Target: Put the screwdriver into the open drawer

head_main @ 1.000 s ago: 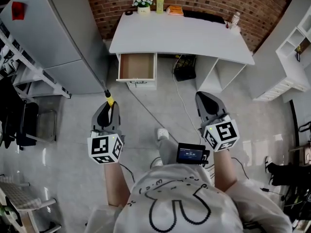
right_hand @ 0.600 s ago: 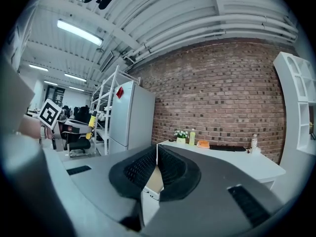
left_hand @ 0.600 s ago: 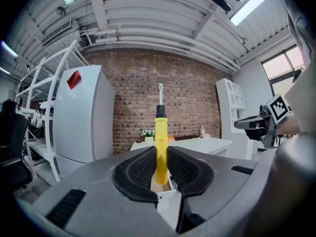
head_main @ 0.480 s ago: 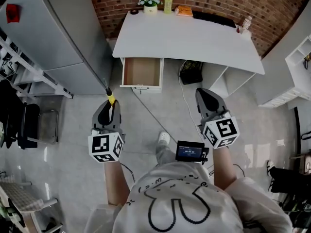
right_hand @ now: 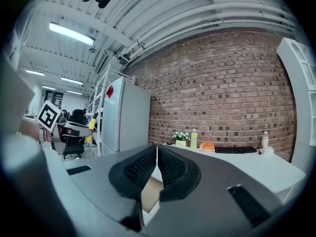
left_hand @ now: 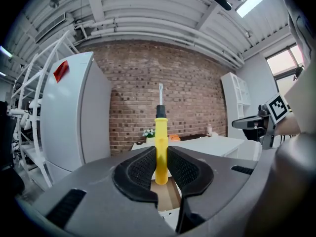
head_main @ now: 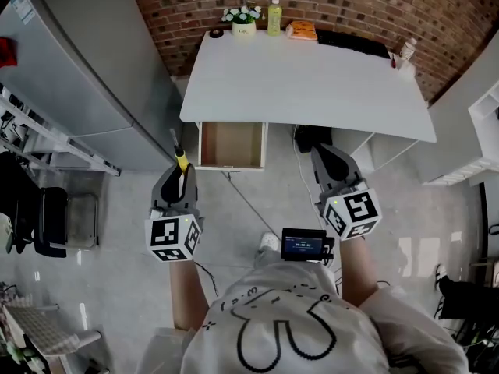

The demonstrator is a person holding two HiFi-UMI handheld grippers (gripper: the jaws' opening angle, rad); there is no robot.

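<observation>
Head view shows a grey refrigerator (head_main: 86,68) at ten o'clock and a white desk (head_main: 312,76) at twelve against the brick wall, with the open drawer (head_main: 231,145) pulled out under the desk's near left edge. The left gripper (head_main: 178,179) sits at seven o'clock of the drawer and the right gripper (head_main: 324,160) at four o'clock, both over the floor and apart from the desk. The left jaws, narrowly parted, clamp the yellow handle of the screwdriver (left_hand: 161,147), whose shaft points to twelve o'clock in the left gripper view, while the right jaws are pressed together on nothing.
</observation>
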